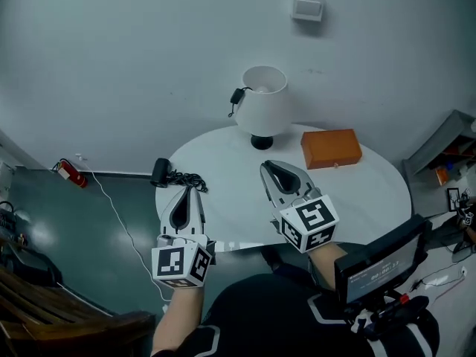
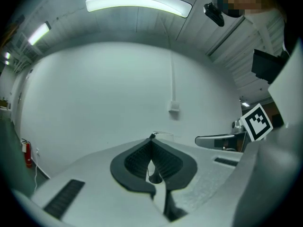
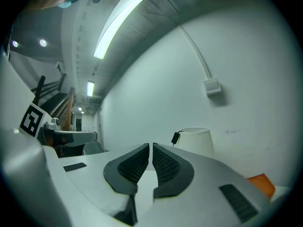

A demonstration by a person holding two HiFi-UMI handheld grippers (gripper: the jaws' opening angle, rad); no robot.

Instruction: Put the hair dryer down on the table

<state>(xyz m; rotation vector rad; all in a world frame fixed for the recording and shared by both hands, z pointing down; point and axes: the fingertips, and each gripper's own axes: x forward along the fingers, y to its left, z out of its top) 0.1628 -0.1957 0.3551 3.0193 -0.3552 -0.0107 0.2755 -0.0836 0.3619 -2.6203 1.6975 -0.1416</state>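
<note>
A black hair dryer [image 1: 161, 172] lies on the left rim of the round white table [image 1: 372, 192], its black cord [image 1: 187, 178] coiled beside it. My left gripper [image 1: 190, 192] hovers just right of the cord, near the table's front-left edge, jaws shut and empty. Its own view shows the pads meeting at the tips [image 2: 152, 145] with nothing held. My right gripper [image 1: 269, 167] is over the table's middle, also shut and empty, and in the right gripper view [image 3: 151, 148] only a thin slit shows between the pads. Neither gripper touches the dryer.
A white lamp [image 1: 263, 106] with a dark base stands at the back of the table, and an orange box [image 1: 331, 148] sits to its right. A red fire extinguisher [image 1: 71, 172] lies on the floor at left. A screen on a stand [image 1: 381, 262] is at lower right.
</note>
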